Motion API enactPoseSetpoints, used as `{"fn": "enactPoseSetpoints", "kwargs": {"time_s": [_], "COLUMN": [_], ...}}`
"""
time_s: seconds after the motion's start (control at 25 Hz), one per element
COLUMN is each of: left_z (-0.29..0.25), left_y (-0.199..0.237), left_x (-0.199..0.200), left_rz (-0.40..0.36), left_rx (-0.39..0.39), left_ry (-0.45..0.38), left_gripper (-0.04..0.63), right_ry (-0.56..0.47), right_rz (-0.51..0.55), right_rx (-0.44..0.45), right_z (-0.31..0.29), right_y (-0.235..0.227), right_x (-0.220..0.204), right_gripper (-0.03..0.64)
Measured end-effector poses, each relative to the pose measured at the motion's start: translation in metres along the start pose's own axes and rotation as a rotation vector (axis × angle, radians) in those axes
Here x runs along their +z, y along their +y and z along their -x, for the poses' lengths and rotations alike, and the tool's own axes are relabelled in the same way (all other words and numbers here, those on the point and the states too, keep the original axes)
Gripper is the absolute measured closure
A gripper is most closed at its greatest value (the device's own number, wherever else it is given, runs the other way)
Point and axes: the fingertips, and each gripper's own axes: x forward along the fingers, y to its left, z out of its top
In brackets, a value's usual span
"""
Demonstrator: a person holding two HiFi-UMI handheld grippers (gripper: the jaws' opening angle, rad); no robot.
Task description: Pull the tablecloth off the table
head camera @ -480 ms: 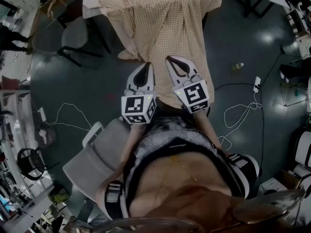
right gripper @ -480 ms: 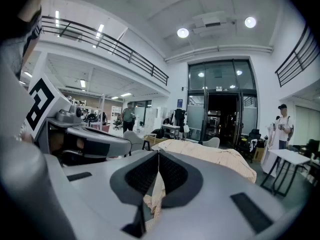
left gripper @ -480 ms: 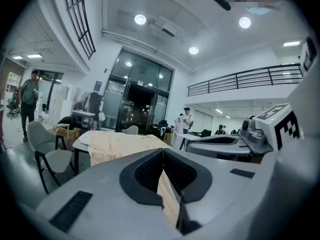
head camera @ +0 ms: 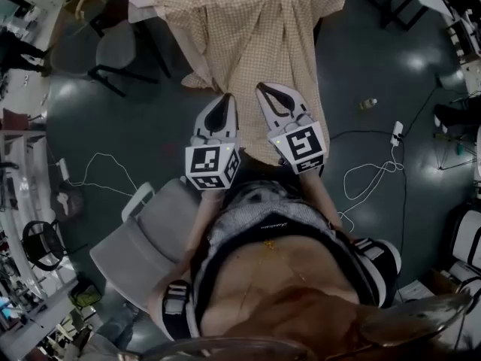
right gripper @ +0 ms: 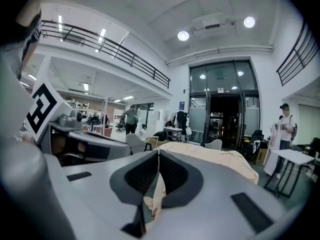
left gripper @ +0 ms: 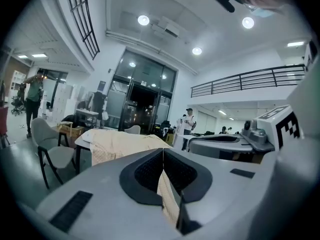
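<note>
- One checked beige tablecloth (head camera: 255,43) covers the counter (left gripper: 80,141) at the top of the head view. It spills off the counter's near edge in a long tongue that reaches down to my two tools.
- My left hand-held gripper (head camera: 225,100) has its jaws pressed together, with a strip of the tablecloth pinched between the dark pads and hanging out below them.
- My right hand-held gripper (head camera: 263,90) is likewise clamped on a fold of the tablecloth, which bunches beneath its pads.
- The two hand-held grippers sit side by side and slightly apart, both pointing toward the counter's near edge. Each carries one cube with square markers, so there are two cubes: left (head camera: 213,165) and right (head camera: 303,147).
- A loose fold of the tablecloth droops by the counter's near left corner.
- One tan box (left gripper: 69,129) stands beyond the counter's left edge. I cannot tell what is in it.
- There are two grey chairs: one (head camera: 120,47) just beside the counter's left edge, and one (head camera: 143,239) close by my left side.
- Two white cables lie on the dark floor, one to the left (head camera: 98,175) and one to the right (head camera: 368,175). The right one lies near a single power strip (head camera: 397,131).
- One small bottle-like thing (head camera: 367,103) lies on the floor, well right of the counter.
</note>
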Motion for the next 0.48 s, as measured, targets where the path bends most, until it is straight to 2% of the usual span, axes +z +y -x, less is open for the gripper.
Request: {"fn": "enactPoseSetpoints", "kwargs": {"time_s": [0.2,0.48], "left_z": [-0.002,-0.033], "left_y": [0.009,0.043], "left_x": [0.003,0.013], "left_rz": [0.014,0.018], "left_rx": [0.01,-0.029], "left_ry": [-0.005,0.0], "left_gripper": [0.586,0.586], "right_ry": [0.009,0.013], "right_rz": [-0.001,-0.009], "right_rx": [-0.002,-0.026], "right_z": [-0.011,-0.054], "right_y": [-0.003,-0.009], "right_x": [-0.001,0.008], "right_gripper": [0.552,0.552]}}
